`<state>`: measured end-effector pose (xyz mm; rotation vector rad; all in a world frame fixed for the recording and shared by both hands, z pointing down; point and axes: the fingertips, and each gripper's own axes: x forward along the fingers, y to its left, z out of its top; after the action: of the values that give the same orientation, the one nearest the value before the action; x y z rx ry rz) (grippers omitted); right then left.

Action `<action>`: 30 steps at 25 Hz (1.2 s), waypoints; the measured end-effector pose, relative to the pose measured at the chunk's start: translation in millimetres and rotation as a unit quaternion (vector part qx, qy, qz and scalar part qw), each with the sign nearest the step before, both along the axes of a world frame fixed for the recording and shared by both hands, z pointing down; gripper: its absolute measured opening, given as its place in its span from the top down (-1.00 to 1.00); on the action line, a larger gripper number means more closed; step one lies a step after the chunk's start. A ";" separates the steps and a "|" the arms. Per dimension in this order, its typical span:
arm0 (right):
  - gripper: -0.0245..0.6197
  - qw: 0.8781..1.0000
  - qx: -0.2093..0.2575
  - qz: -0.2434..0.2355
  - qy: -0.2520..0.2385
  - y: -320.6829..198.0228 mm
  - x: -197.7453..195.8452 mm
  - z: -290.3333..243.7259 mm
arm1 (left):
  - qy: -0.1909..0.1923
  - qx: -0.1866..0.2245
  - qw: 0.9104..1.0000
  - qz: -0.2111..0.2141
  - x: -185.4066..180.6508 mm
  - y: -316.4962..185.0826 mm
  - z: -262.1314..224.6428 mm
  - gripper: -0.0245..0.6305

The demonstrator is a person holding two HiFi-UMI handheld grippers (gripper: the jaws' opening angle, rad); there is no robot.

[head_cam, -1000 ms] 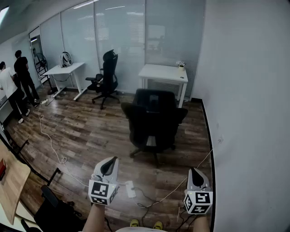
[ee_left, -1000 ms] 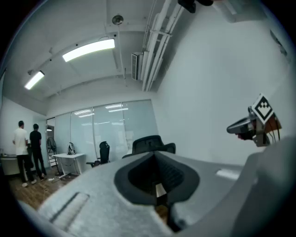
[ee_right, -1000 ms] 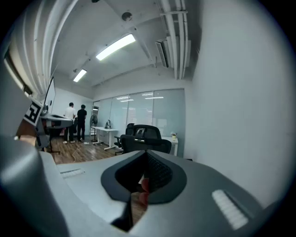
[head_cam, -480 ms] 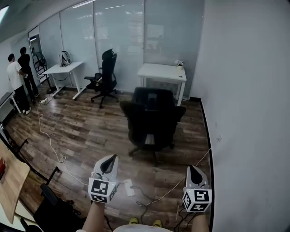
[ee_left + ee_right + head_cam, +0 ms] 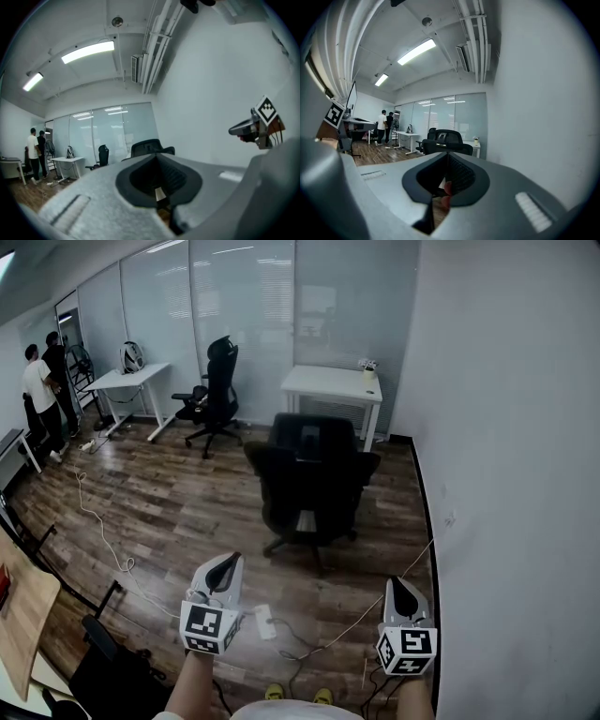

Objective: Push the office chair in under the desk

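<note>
- Head view: the office chair (image 5: 312,479), black, stands on the wood floor (image 5: 169,502) in front of a white table (image 5: 333,383) by the glass partition, backrest toward the camera and seat out from under the table top.
- A small potted plant (image 5: 368,371) sits on that table's right corner.
- The left hand-held gripper (image 5: 227,565) and the right hand-held gripper (image 5: 399,587) are held low in the foreground. They are well apart from the chair and from each other, and both point toward the chair.
- A white cable (image 5: 103,531) trails over the floor at left.
- Farther left are a second black chair (image 5: 216,381) and a second white table (image 5: 131,378), with two people (image 5: 42,390) standing beyond.
- Left gripper view: the jaws are together with nothing clamped. The top of the office chair's backrest shows just above them, and the right hand-held gripper shows at the right edge against the plain wall.
- A lit ceiling lamp (image 5: 88,51) runs overhead.
- Right gripper view: the jaws are likewise together and hold nothing. The office chair appears straight ahead above them with the table close behind it, and the two people stand far left.
</note>
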<state>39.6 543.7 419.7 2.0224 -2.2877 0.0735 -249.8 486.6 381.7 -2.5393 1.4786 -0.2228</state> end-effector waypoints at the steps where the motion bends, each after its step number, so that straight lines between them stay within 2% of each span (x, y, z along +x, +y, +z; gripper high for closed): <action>1: 0.91 1.000 0.001 -0.001 0.001 1.6 0.1 -0.9 | -0.001 0.001 1.000 0.003 0.8 1.5 -1.0 0.93; 3: 0.90 1.000 0.002 -0.003 -0.001 4.2 0.9 -2.0 | -0.006 0.001 1.000 0.010 3.6 4.7 -2.0 0.80; 6: 0.87 1.000 0.003 -0.007 -0.005 4.9 3.1 -1.8 | -0.007 0.000 1.000 0.015 8.1 8.5 -2.6 0.78; 9: 0.72 1.000 0.003 -0.020 -0.007 6.8 2.2 -1.5 | -0.005 -0.006 1.000 0.021 15.8 13.1 -2.2 0.67; 17: 0.66 0.999 0.000 -0.032 -0.013 9.7 17.6 0.9 | 0.003 -0.010 1.000 0.013 37.7 19.1 -4.0 0.64; 30: 0.66 0.999 0.001 -0.046 -0.022 3.9 70.7 13.4 | 0.004 -0.010 1.000 -0.011 86.3 21.4 2.3 0.61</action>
<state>110.2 547.7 433.1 1.9313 -2.4050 0.1098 -163.4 508.0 384.0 -2.5434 1.5157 -0.2304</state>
